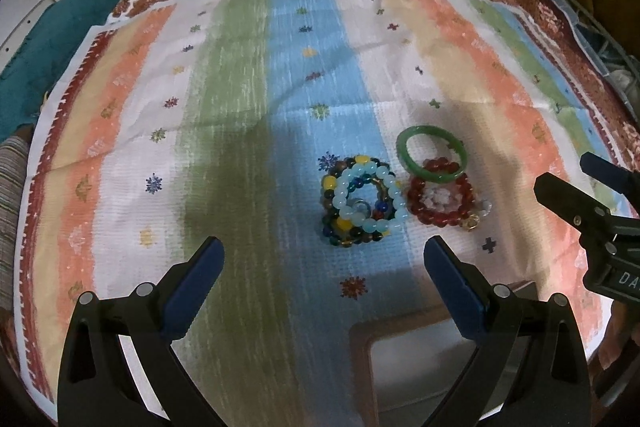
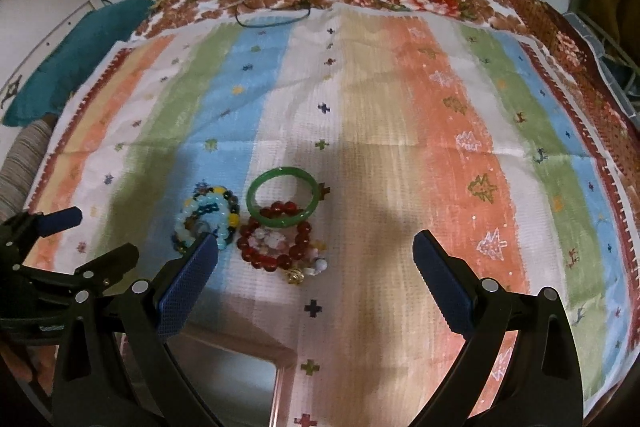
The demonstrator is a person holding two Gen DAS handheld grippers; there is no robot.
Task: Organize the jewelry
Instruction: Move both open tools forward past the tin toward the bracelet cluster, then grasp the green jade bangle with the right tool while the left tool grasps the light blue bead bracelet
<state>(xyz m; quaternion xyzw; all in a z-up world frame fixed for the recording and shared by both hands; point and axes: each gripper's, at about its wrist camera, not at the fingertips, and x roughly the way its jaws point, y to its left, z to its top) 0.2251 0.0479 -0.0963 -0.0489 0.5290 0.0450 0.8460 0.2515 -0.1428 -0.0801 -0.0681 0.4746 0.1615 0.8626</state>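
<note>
Both tools, left tool and right tool, hover spread apart, empty, framing the heaped glass-bead bracelets beside the green jade bangle for picking

**Gripper pose, both hands**

Left gripper: jaws spread wide, blue-padded fingers empty, tilted downward. Right gripper: likewise parted and empty, positioned just beside the left, fingers pointing forward at similar height.
</note>
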